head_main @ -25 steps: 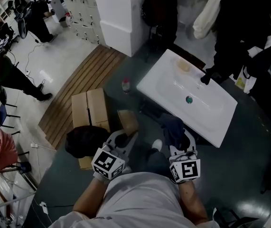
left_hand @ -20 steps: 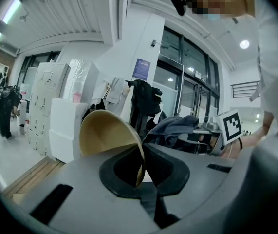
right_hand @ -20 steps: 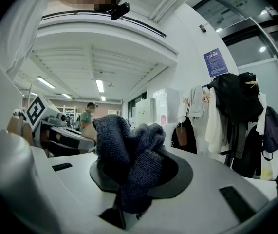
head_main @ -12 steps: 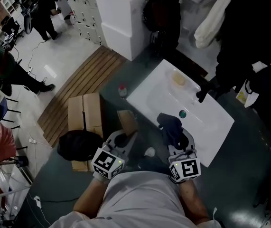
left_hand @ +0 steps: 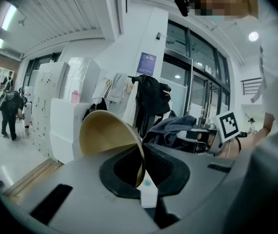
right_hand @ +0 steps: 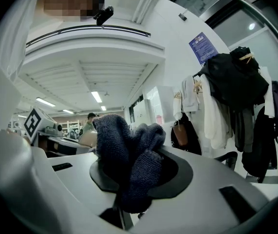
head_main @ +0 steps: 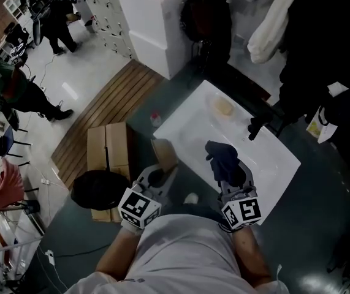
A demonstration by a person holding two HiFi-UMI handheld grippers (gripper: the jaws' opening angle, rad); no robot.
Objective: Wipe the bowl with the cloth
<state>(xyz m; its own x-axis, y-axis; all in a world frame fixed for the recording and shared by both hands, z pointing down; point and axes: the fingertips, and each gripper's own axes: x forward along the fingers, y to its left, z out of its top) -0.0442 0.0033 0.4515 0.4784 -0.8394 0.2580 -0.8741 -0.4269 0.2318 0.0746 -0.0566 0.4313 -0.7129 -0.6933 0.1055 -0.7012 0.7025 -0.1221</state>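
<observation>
We judge the wiping not yet begun, since bowl and cloth are both held but apart. Our left claw (left_hand: pixel 141 175) pinches the rim of the tan bowl (left_hand: pixel 107 135), tilted on edge before our chest. Our right claw (right_hand: pixel 130 191) is clamped on the bunched dark cloth (right_hand: pixel 124 150), over the white washbasin's (head_main: pixel 187 121) near edge. Next, the cloth must meet the bowl's hollow. Both forearms sit tucked close, claws pointing forward.
</observation>
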